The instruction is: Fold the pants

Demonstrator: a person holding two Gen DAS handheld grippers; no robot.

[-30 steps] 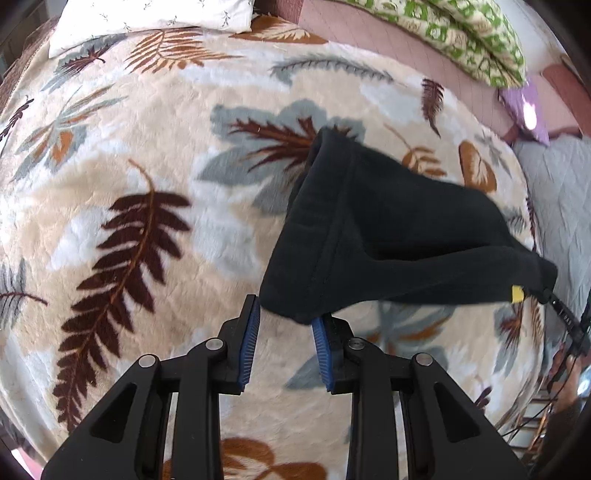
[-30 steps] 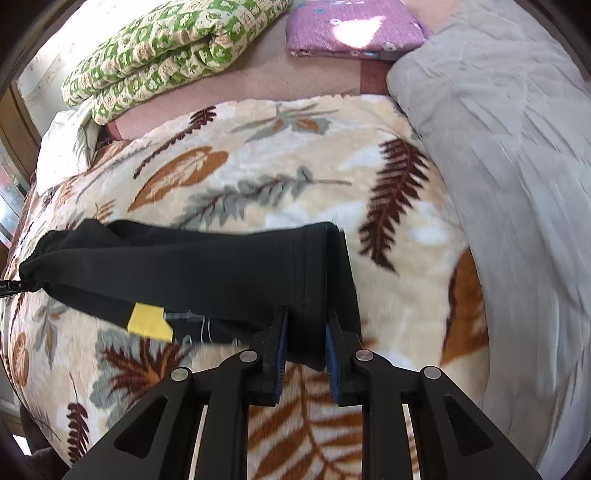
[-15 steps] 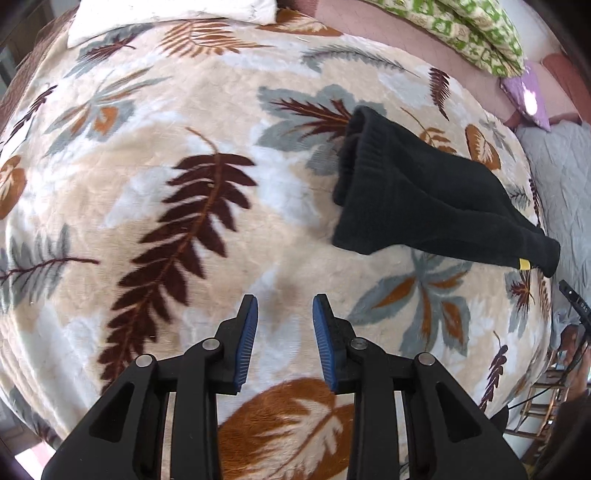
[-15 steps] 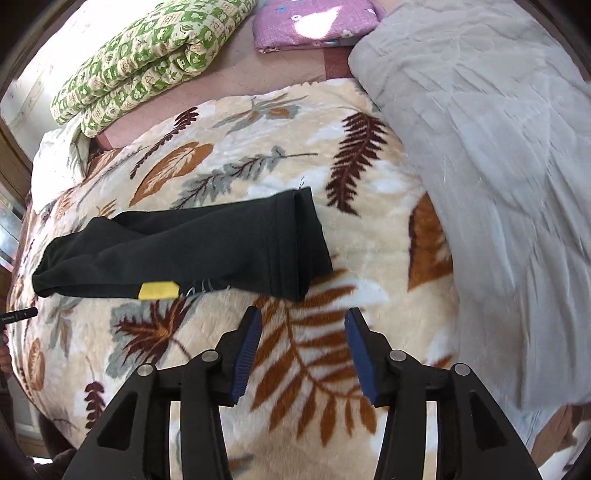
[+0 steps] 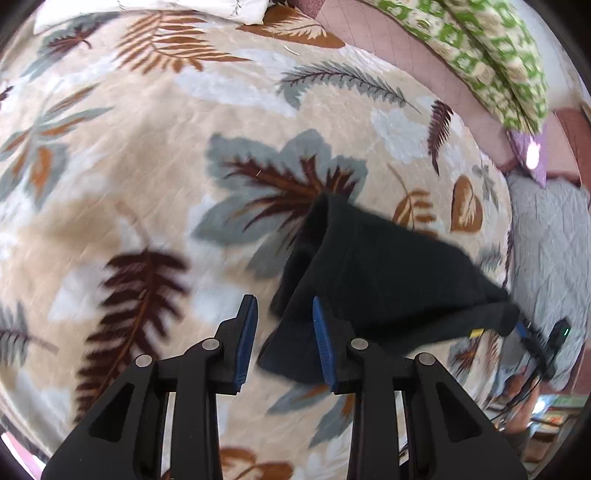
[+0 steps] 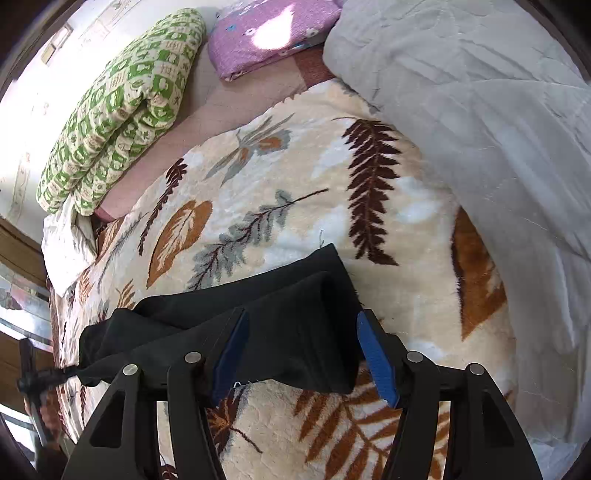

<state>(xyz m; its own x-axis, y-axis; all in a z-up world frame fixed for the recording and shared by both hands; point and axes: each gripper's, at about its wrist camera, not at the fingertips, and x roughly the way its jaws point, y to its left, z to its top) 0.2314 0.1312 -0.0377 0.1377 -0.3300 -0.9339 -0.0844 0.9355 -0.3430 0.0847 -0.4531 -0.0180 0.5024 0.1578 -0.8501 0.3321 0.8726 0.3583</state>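
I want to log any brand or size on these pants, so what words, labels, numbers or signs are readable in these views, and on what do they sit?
No text can be read in either view.
Yellow tag on the black pants: too small and blurred to show any print.
Green patterned quilt: small motifs in its squares, none legible as characters.
Purple pillow: printed shapes only, washed out by glare.
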